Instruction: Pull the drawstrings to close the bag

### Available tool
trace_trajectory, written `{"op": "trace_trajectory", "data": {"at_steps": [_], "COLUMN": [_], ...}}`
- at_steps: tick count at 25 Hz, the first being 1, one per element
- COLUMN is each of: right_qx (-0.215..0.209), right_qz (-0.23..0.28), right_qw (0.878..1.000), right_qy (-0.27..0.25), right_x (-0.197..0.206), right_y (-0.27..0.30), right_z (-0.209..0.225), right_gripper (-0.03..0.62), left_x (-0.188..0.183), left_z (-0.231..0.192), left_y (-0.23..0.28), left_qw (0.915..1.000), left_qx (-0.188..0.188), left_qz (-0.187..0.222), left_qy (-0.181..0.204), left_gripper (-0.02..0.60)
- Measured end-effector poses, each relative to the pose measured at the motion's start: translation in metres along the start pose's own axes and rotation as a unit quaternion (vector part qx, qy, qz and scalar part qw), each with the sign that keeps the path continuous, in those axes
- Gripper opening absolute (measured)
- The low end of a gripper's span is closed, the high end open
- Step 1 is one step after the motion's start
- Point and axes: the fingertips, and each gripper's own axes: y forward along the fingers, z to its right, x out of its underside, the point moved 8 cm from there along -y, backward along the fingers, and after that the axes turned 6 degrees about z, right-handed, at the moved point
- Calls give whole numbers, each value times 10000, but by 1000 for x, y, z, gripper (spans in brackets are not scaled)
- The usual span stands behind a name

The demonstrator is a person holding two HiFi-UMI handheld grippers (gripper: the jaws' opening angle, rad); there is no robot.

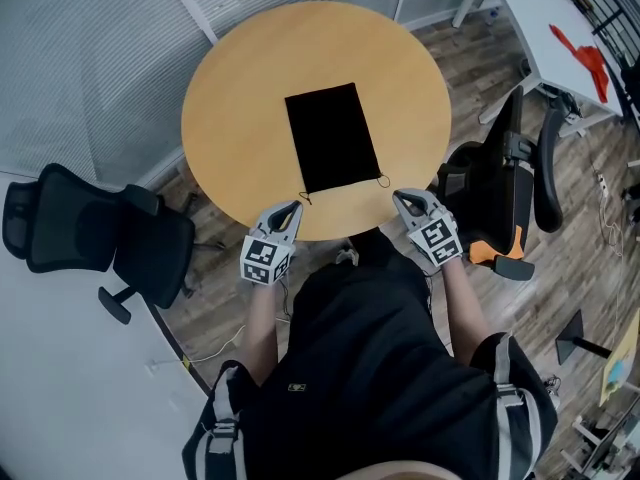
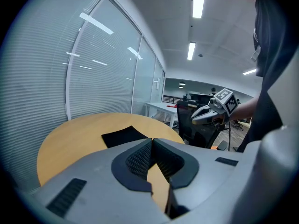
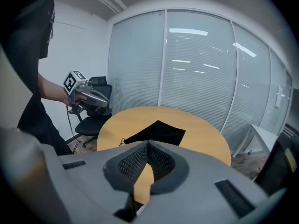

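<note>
A round, light-wood tabletop (image 1: 240, 118) stands close to a glass partition (image 1: 90, 58) covered by pale horizontal blinds. A black office chair (image 1: 90, 233) stands to its left, pulled away from the edge. A second black chair (image 1: 500, 178), with an orange patch low down, stands at the right. The floor (image 1: 590, 268) is grey-brown wood planks. Farther right, a white desk (image 1: 540, 28) carries something red (image 1: 585, 53). Long ceiling lights (image 2: 198, 3) glow overhead.
</note>
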Motion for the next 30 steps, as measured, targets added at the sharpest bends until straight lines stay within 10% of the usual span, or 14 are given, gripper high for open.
{"op": "trace_trajectory", "data": {"at_steps": [20, 30], "right_qx": [-160, -474], "right_qz": [-366, -1022], "right_qw": [9951, 9877], "right_qy": [899, 1082], "right_x": [53, 99], "right_y": [54, 84], "right_z": [40, 42], "right_gripper": [58, 60], "left_x": [50, 91], "left_z": [-36, -54], "left_y": [40, 56], "left_qw": [9969, 9940], "left_qx": [113, 146], "left_qz": [-758, -794], "left_qy": [179, -741], "left_gripper": [20, 20]}}
